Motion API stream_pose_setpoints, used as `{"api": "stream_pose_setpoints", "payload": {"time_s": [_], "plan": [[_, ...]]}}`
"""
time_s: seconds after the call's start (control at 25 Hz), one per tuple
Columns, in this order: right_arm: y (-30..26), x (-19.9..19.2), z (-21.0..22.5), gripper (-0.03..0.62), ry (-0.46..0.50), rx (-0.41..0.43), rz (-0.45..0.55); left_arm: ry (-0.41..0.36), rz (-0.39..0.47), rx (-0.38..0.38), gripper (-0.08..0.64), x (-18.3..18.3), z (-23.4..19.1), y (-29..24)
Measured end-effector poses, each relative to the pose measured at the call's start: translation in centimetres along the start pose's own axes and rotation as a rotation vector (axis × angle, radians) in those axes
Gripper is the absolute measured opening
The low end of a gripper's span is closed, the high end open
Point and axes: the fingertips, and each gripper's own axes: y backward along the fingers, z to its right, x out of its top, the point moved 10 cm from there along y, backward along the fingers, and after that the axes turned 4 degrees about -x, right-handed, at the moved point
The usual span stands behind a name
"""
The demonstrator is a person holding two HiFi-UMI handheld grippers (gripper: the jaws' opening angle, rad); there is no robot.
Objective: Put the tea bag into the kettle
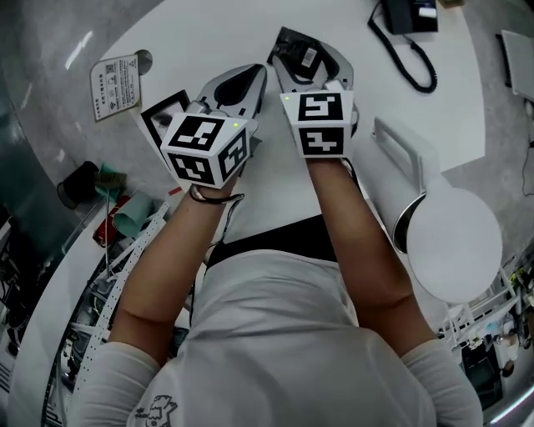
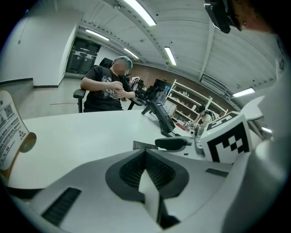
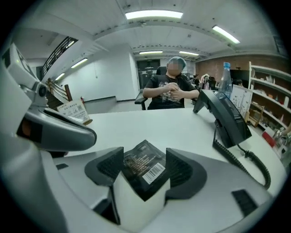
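A black tea bag packet (image 3: 143,169) with a white barcode label lies flat on the white table between the jaws of my right gripper (image 3: 144,157). Those jaws stand wide, and their pads do not press on the packet. In the head view the packet (image 1: 298,50) shows at the tip of the right gripper (image 1: 310,60). My left gripper (image 1: 253,73) hovers just left of it, jaws together (image 2: 145,153) with nothing between them. The white kettle (image 1: 392,179) stands to the right of my right forearm, its round lid (image 1: 455,242) swung open.
A black desk phone (image 1: 406,21) with a coiled cord sits at the far right of the table (image 1: 209,42). A paper sign card (image 1: 117,83) stands at the far left. A person (image 3: 170,88) sits across the table. Cups and clutter (image 1: 125,213) lie beyond the table's left edge.
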Motion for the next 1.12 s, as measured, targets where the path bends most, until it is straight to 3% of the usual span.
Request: {"api": "stream_pose_setpoints", "payload": {"time_s": [0.24, 0.36, 0.48, 0.52, 0.64, 0.8, 1.12], "plan": [[-1.5, -0.7, 0.1, 0.291, 0.080, -0.002, -0.060, 0.014, 0.001, -0.001, 0.009, -0.7, -0.1, -1.0], [-1.5, -0.8, 0.1, 0.290, 0.086, -0.006, -0.064, -0.008, 0.002, -0.003, 0.009, -0.8, 0.1, -1.1], [-1.5, -0.6, 0.0, 0.287, 0.089, -0.002, -0.079, 0.022, -0.002, -0.007, 0.009, -1.2, 0.1, -0.9], [-1.5, -0.6, -0.3, 0.261, 0.098, 0.005, -0.084, 0.018, -0.002, -0.003, 0.009, -1.2, 0.1, -0.8], [-1.4, -0.6, -1.2, 0.087, 0.113, 0.033, -0.093, -0.045, 0.003, 0.007, 0.009, -0.9, 0.7, -0.2], [-0.6, -0.3, -2.5, 0.067, 0.100, 0.075, -0.105, -0.065, 0.013, 0.002, 0.009, -0.5, 1.3, 0.7], [5.2, 3.0, -4.3, 0.060, 0.137, 0.072, 0.002, -0.117, 0.088, 0.014, 0.009, 1.9, 3.5, 5.9]]}}
